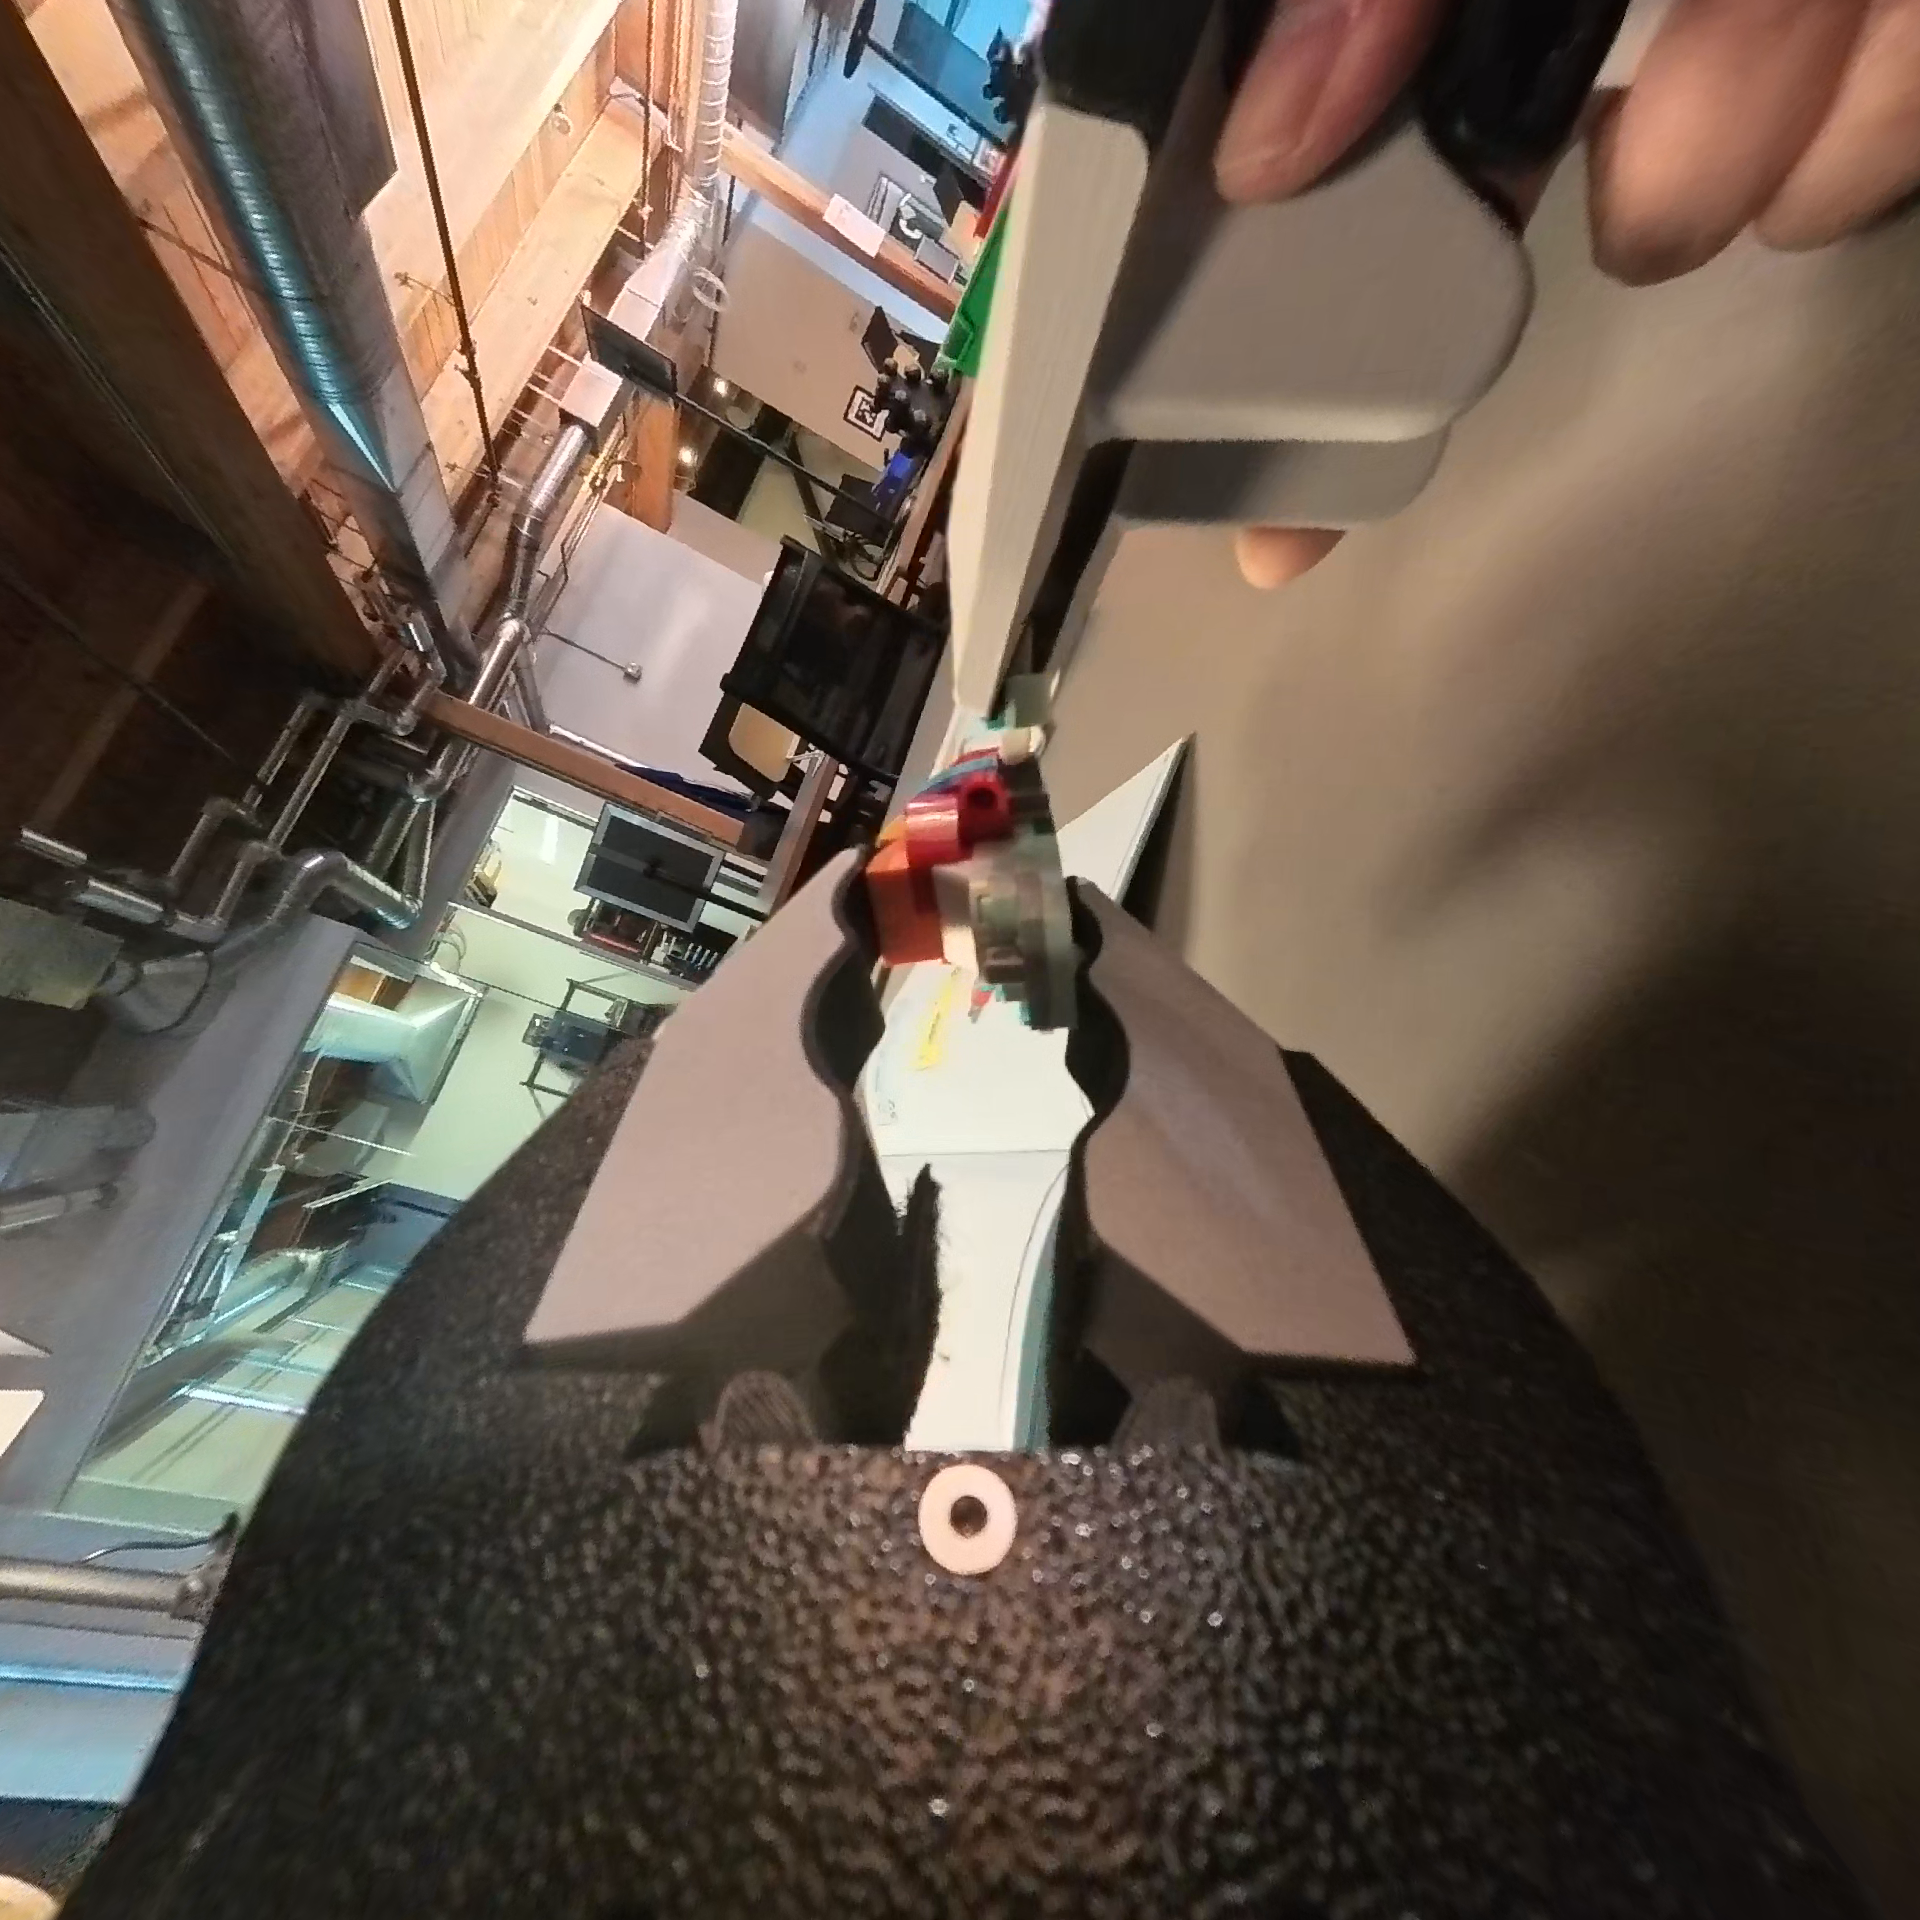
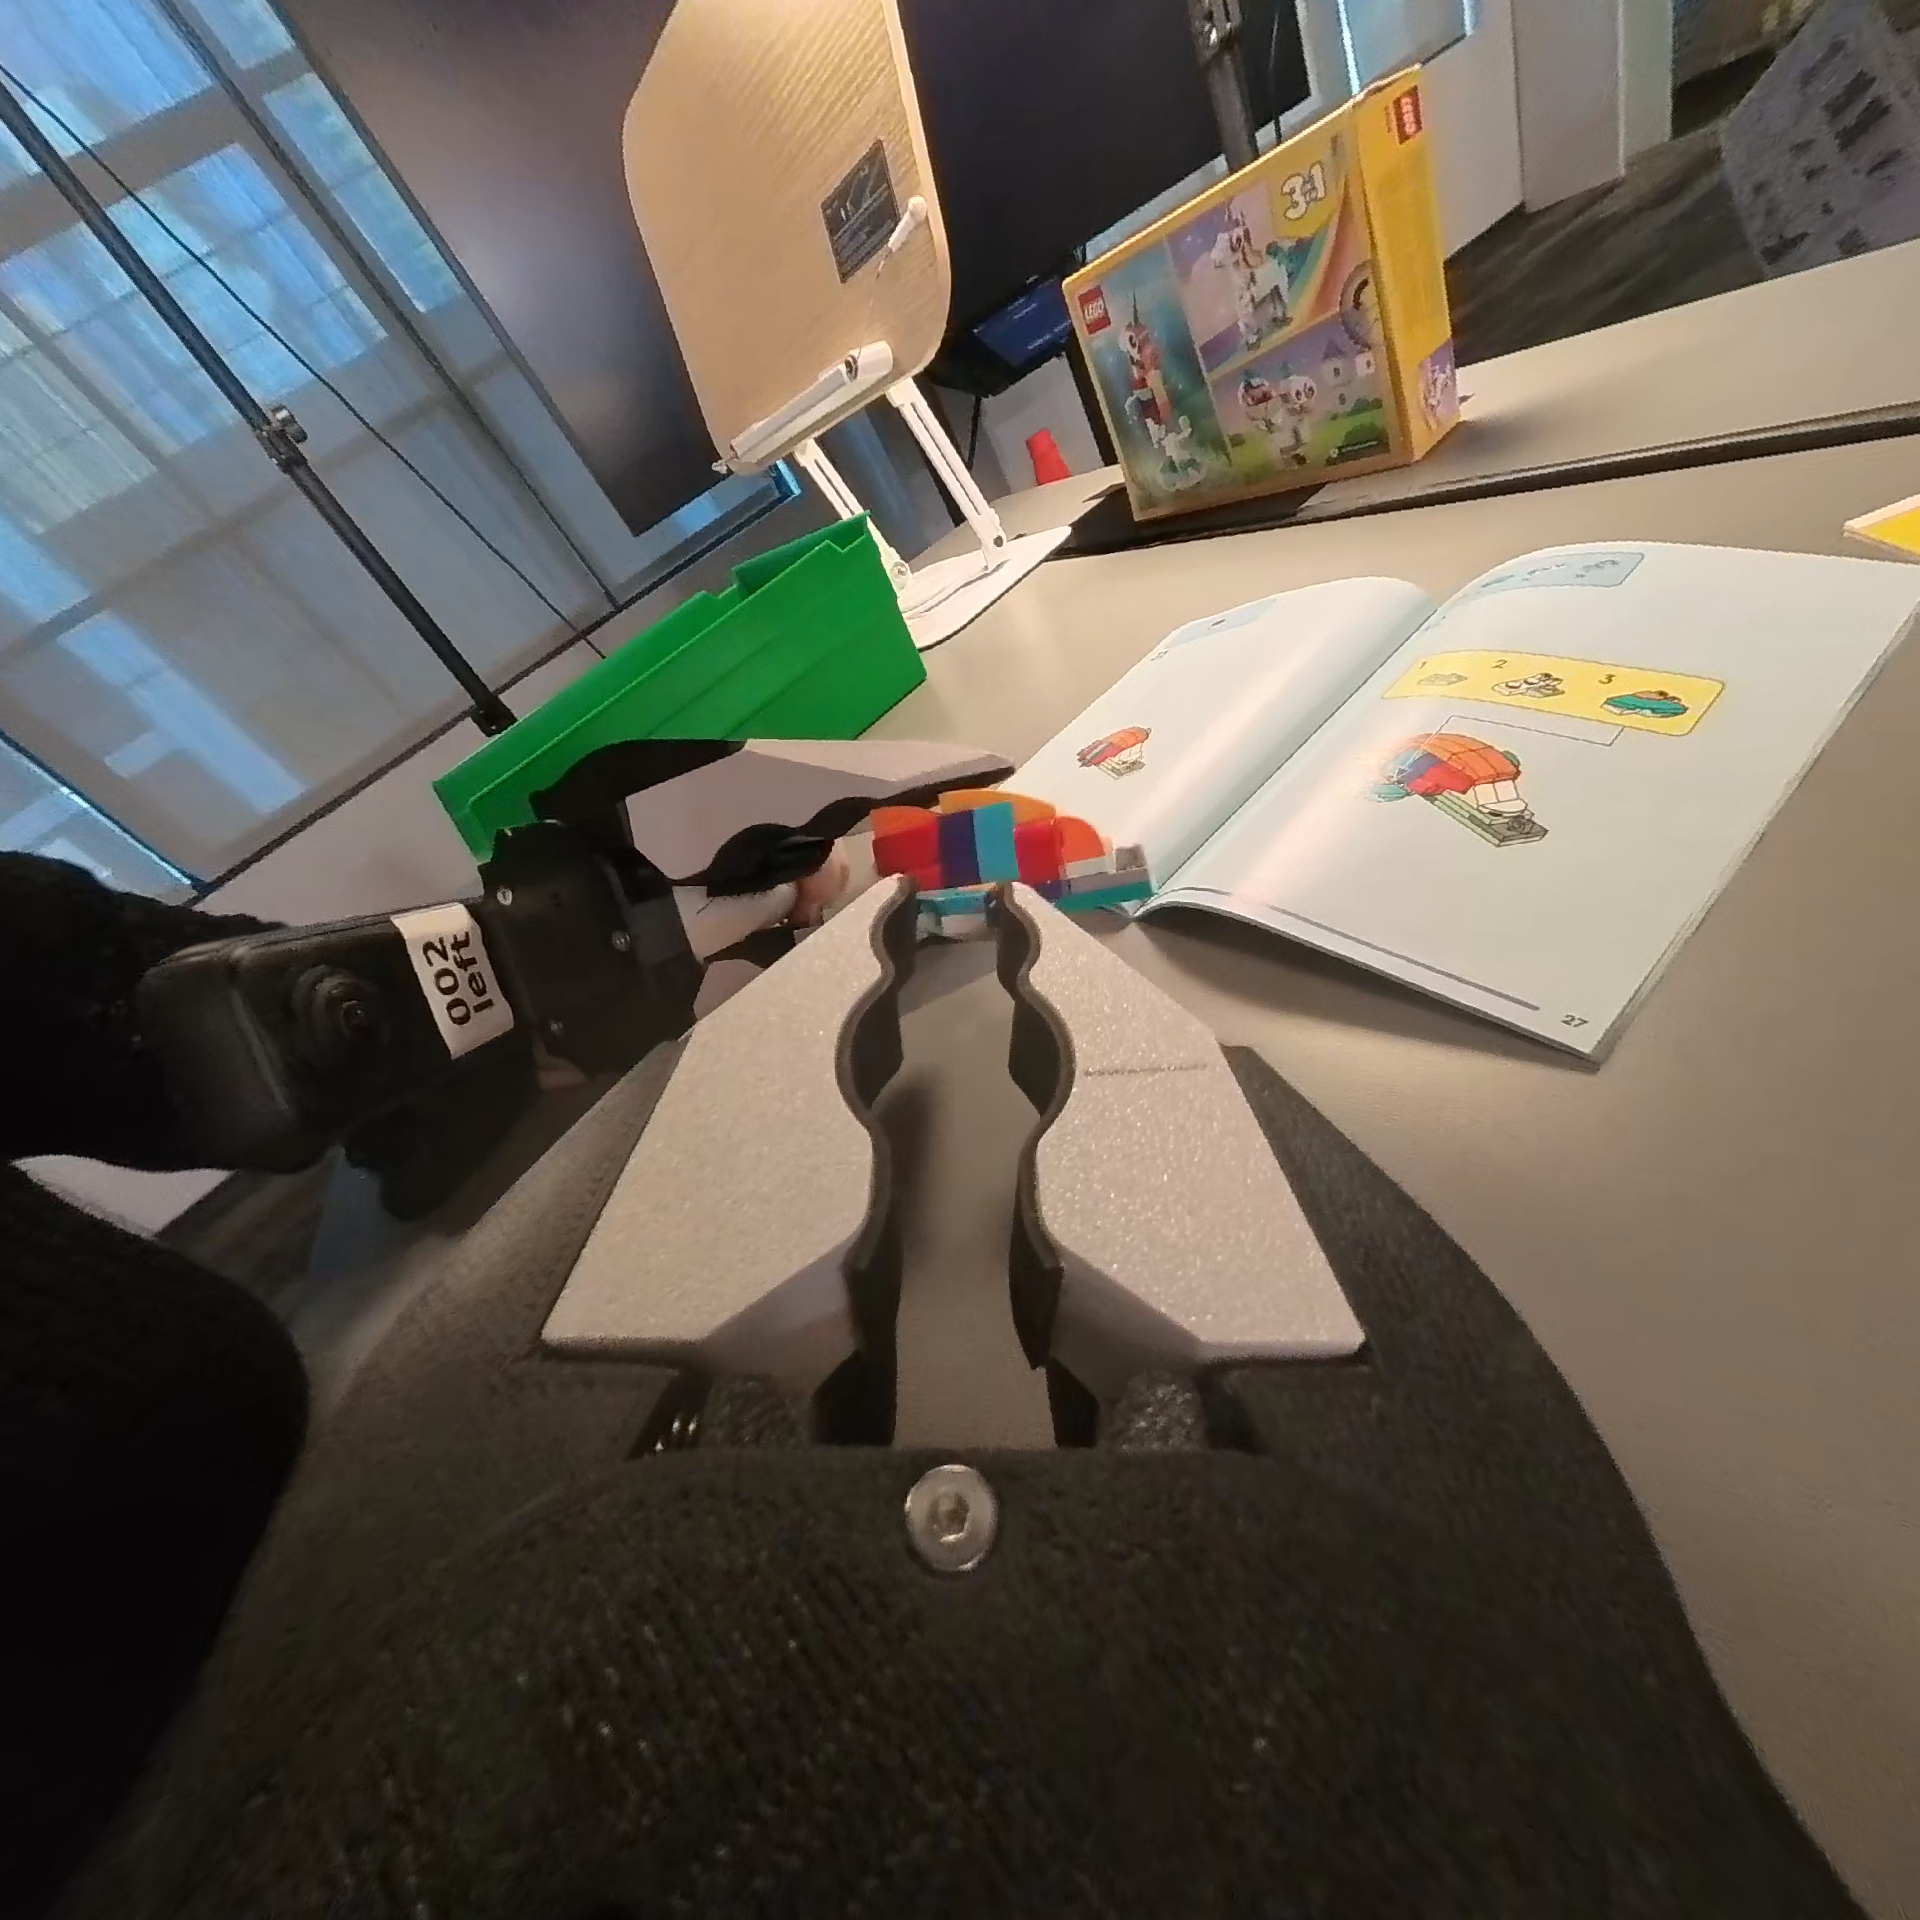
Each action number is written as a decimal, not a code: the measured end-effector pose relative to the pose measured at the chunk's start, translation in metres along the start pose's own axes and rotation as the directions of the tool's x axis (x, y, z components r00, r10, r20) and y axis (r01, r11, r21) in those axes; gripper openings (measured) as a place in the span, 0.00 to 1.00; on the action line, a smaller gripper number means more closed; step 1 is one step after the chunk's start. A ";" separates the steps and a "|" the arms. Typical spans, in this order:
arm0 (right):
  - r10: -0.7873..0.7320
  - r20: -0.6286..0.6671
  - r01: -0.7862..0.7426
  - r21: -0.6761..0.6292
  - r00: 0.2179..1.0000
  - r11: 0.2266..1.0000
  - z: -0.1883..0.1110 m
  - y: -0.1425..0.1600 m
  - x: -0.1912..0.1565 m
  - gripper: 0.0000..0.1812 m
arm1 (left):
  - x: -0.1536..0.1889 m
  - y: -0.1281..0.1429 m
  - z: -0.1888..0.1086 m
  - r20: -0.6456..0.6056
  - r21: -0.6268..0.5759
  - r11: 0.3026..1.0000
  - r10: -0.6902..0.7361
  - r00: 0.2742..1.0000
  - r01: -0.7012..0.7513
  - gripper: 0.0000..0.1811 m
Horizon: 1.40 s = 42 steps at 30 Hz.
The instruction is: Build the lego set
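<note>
A small lego model (image 2: 977,842) of orange, red, purple and teal bricks is held just above the table. In the left wrist view my left gripper (image 1: 961,894) is shut on the model (image 1: 925,914), one finger on each side. The right wrist view shows it coming in from the left, its upper finger (image 2: 873,769) over the model. My right gripper (image 2: 956,896) is closed on a small teal and white piece (image 2: 951,912) at the model's underside. The right gripper's tip (image 1: 1023,717) also shows in the left wrist view, beyond the model, held by a hand (image 1: 1766,125).
An open instruction booklet (image 2: 1455,790) lies on the grey table (image 2: 1558,1247) right behind the model. A green bin (image 2: 727,665) stands at the back left. The yellow lego box (image 2: 1268,343) and a beige panel on a white stand (image 2: 790,208) stand farther back. Only a small space, under 4 cm, lies between the two pairs of fingers.
</note>
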State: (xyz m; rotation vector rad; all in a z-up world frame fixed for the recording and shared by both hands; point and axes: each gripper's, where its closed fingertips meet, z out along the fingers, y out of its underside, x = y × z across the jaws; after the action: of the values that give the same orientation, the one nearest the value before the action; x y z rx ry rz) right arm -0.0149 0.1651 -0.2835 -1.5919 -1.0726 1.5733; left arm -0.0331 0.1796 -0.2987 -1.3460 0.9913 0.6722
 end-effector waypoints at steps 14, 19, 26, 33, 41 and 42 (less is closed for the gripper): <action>0.024 0.011 -0.024 -0.002 1.000 1.000 0.000 0.001 0.000 0.08 | -0.002 -0.003 -0.001 0.033 0.011 0.998 0.059 0.998 -0.060 0.17; 0.093 0.070 -0.092 -0.010 0.993 0.996 -0.002 0.000 -0.002 0.08 | -0.003 -0.005 -0.003 0.034 0.030 0.997 0.066 0.997 -0.067 0.17; 0.121 0.093 -0.120 -0.010 0.988 0.993 -0.003 0.000 -0.003 0.08 | -0.002 -0.006 -0.003 0.029 0.039 0.998 0.053 0.998 -0.054 0.17; -0.032 -0.001 0.032 0.019 0.999 0.999 -0.001 -0.001 -0.004 0.08 | -0.004 -0.006 -0.003 0.030 0.041 0.999 0.024 0.999 -0.026 0.17; 0.181 0.137 -0.188 0.035 0.974 0.982 -0.004 -0.007 -0.006 0.08 | -0.006 -0.012 -0.005 0.040 0.069 0.997 0.022 0.999 -0.024 0.17; 0.168 0.127 -0.174 0.039 0.978 0.984 -0.004 -0.006 -0.006 0.08 | -0.006 -0.011 -0.005 0.039 0.067 0.997 0.020 0.999 -0.022 0.17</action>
State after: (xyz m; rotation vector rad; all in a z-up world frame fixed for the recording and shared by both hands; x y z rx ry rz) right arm -0.0113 0.1630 -0.2747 -1.6069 -0.9730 1.8187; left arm -0.0268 0.1740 -0.2880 -1.2607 0.9905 0.6720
